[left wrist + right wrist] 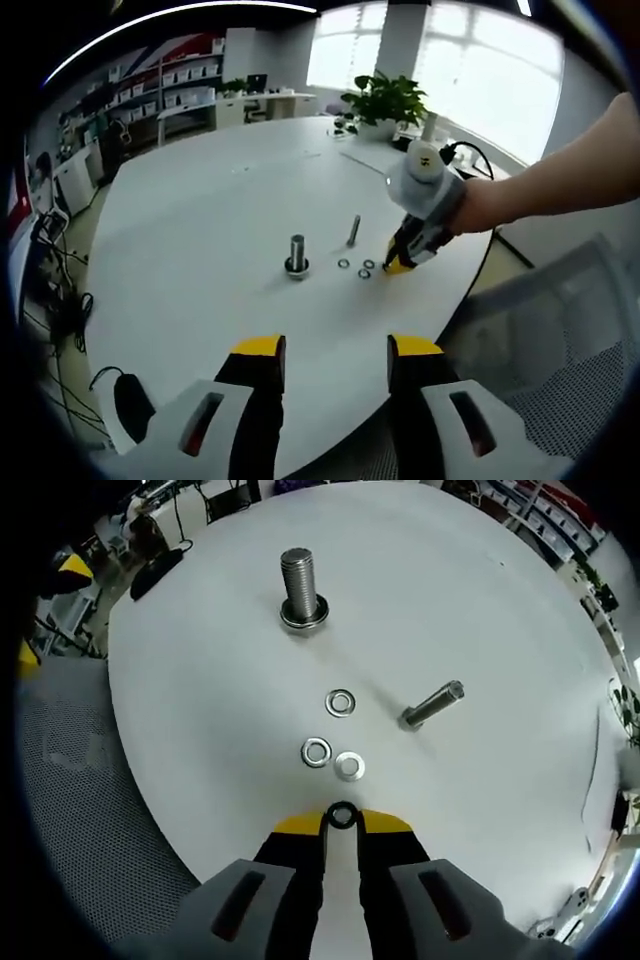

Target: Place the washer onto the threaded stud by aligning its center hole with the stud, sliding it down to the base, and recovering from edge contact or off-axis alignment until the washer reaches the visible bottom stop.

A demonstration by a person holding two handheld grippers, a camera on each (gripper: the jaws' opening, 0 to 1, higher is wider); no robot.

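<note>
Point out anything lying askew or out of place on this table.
One bolt lies on its side beside the three loose washers, while the threaded stud stands upright. The right gripper pinches a dark washer at its tips.

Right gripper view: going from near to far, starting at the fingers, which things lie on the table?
Dark washer held at the right gripper's fingertips → pair of loose washers → single washer → upright threaded stud with a washer at its base.

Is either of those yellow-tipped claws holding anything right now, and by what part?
The right gripper pinches a dark washer by its rim, at its fingertips. The left gripper is open and holds nothing.
</note>
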